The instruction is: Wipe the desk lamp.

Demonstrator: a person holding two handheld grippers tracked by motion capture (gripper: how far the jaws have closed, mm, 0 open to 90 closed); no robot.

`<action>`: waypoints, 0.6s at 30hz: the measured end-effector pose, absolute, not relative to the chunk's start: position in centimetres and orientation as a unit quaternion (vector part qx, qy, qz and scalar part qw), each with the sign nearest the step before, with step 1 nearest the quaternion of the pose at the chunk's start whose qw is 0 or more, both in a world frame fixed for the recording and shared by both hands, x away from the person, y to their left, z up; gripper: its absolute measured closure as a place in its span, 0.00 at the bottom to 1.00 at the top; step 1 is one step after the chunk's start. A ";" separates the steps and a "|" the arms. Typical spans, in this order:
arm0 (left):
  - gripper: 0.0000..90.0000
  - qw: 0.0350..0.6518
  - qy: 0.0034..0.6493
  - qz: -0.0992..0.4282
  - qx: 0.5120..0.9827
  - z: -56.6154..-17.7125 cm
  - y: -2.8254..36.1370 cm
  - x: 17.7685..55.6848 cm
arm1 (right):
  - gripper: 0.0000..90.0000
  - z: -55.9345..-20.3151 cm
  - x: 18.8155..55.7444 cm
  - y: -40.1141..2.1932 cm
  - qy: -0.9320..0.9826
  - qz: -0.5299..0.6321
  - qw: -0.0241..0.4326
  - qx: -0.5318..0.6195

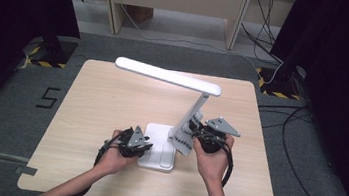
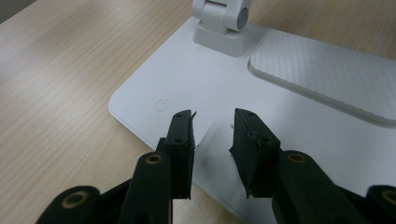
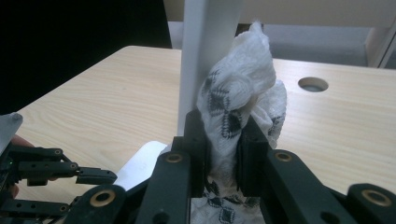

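While a power symbol (image 2: 161, 103) marks the lamp base (image 2: 224, 88), no words show.

Lamp stem (image 3: 205, 56) runs off top edge of right gripper view, its foot hidden behind left jaw. Patterned cloth (image 3: 238, 107) pinched between jaws; lower end cut off at bottom edge. Lamp base (image 2: 205, 84) near edge hidden beneath jaws in left gripper view; hinge (image 2: 224, 21) cropped at top.

The lamp (image 1: 170, 77) looked like smooth white plastic, its base (image 2: 187, 88) satin with a ribbed pad. The cloth (image 3: 238, 107) was soft, patterned weave. The table (image 1: 106, 100) showed pale matt wood grain.
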State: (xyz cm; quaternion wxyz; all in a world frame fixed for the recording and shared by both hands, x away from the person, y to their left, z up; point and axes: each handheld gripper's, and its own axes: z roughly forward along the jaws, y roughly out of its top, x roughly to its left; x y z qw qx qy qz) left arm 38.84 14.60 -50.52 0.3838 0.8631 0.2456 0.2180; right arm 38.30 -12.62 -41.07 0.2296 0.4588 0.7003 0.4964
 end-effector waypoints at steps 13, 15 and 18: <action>0.75 0.383 0.245 0.218 0.863 -50.5 14.6 38.8 | 0.87 -43.9 38.7 -11.9 0.722 0.479 0.201 0.457; 0.75 0.384 0.245 0.218 0.863 -50.5 14.6 38.8 | 0.87 -44.3 38.8 -11.7 0.725 0.475 0.195 0.459; 0.75 0.383 0.244 0.218 0.864 -50.5 14.6 38.8 | 0.87 -44.7 38.9 -11.5 0.730 0.471 0.188 0.459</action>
